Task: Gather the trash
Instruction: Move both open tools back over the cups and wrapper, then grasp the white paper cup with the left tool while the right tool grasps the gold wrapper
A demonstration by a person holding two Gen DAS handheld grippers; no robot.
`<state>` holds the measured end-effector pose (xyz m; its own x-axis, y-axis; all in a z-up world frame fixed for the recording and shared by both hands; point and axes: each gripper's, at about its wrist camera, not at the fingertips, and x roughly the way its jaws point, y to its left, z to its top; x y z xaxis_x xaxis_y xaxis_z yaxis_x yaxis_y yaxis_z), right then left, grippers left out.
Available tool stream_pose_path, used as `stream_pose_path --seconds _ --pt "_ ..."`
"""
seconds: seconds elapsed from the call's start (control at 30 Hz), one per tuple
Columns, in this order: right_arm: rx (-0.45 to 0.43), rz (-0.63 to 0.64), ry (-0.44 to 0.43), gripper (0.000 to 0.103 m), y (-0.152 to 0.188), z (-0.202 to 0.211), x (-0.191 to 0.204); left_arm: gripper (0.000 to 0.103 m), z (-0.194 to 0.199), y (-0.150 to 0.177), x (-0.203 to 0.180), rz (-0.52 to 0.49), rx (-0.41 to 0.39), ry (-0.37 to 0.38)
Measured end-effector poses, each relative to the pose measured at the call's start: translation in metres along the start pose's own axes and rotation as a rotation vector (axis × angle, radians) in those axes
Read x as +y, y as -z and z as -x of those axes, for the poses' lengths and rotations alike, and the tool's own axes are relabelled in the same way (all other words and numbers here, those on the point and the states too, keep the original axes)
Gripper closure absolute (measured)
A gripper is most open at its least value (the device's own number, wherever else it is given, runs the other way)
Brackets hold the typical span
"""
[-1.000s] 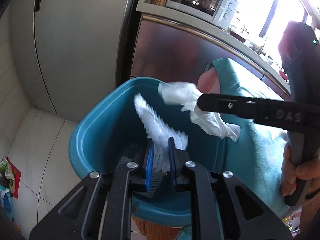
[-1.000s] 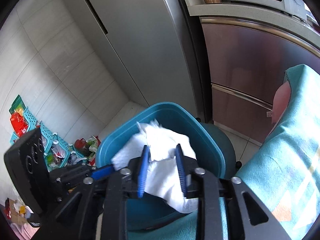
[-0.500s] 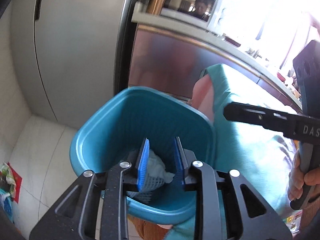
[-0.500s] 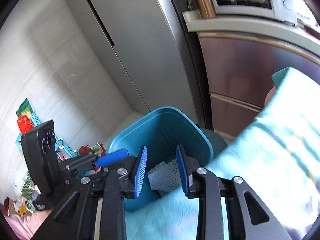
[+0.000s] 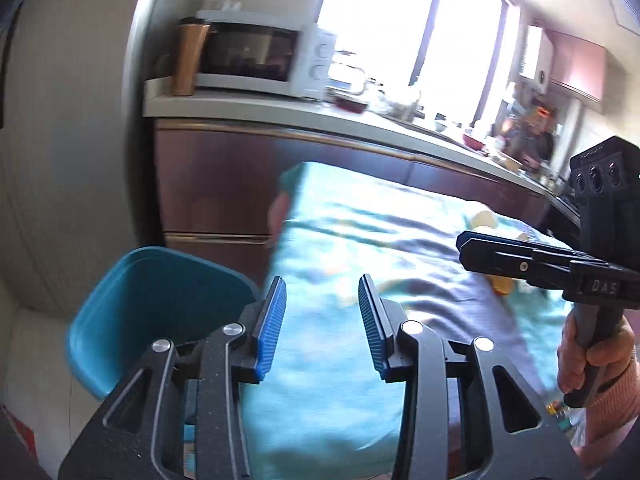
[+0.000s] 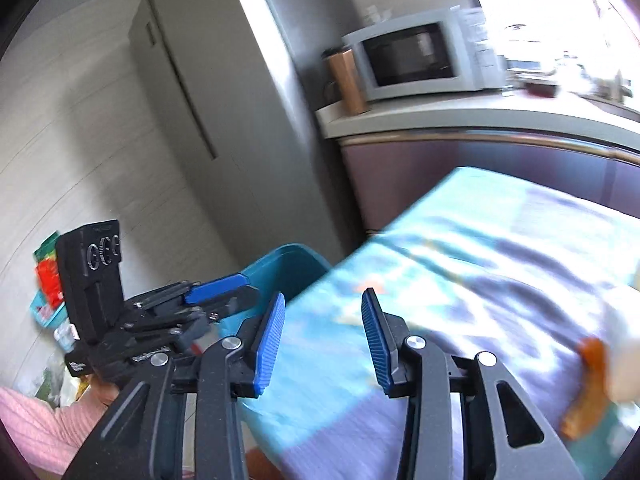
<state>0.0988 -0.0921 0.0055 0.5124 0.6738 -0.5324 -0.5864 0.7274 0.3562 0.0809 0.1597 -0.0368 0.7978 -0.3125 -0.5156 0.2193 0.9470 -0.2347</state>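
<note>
Both grippers — left [image 5: 322, 322], right [image 6: 324, 334] — have just been opening, nothing between their jaws. They hover over the turquoise tablecloth [image 5: 400, 240]; the teal bin [image 5: 160, 300] stands beside it.

Only one legible marking: the letters "DAS", pale on the dark body of the right gripper [image 5: 472, 250], at about three o'clock in the left wrist view, just above the hand [image 5: 592, 364] gripping its handle. Faint lettering along the top edge of that gripper's black camera block, at about two o'clock, too small to read. A small yellowish sticker high on the refrigerator [image 6: 224, 80] door, at about eleven o'clock in the right wrist view, blurred beyond reading. Nothing legible on the microwave [image 5: 260, 58] panel; print on the colourful packets [image 6: 48, 276] at nine o'clock smeared.
</note>
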Motion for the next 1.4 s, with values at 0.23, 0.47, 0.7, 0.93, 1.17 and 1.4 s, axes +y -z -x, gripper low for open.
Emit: stream_pose_path --seconds 0.23,0.47,0.7,0.93,1.17,1.4 --pt "-0.07 -0.094 0.159 0.064 0.028 0.071 -0.046 0.064 -0.02 -0.006 -0.076 -0.1 0.019 0.132" --pt "-0.124 -0.191 0.309 0.061 0.057 0.123 -0.096 0.063 -0.048 -0.002 -0.145 -0.18 0.063 0.228" --pt "-0.136 -0.278 0.424 0.057 0.077 0.159 -0.149 0.06 -0.074 -0.006 -0.188 -0.247 0.092 0.282" --pt "-0.127 -0.338 0.481 0.051 0.087 0.174 -0.197 0.057 -0.098 -0.019 -0.216 -0.273 0.104 0.296" --pt "-0.124 -0.4 0.433 0.042 0.086 0.179 -0.238 0.055 -0.125 -0.028 -0.235 -0.293 0.122 0.275" --pt "-0.086 -0.44 0.343 0.04 0.081 0.17 -0.268 0.057 -0.148 -0.027 -0.247 -0.306 0.149 0.255"
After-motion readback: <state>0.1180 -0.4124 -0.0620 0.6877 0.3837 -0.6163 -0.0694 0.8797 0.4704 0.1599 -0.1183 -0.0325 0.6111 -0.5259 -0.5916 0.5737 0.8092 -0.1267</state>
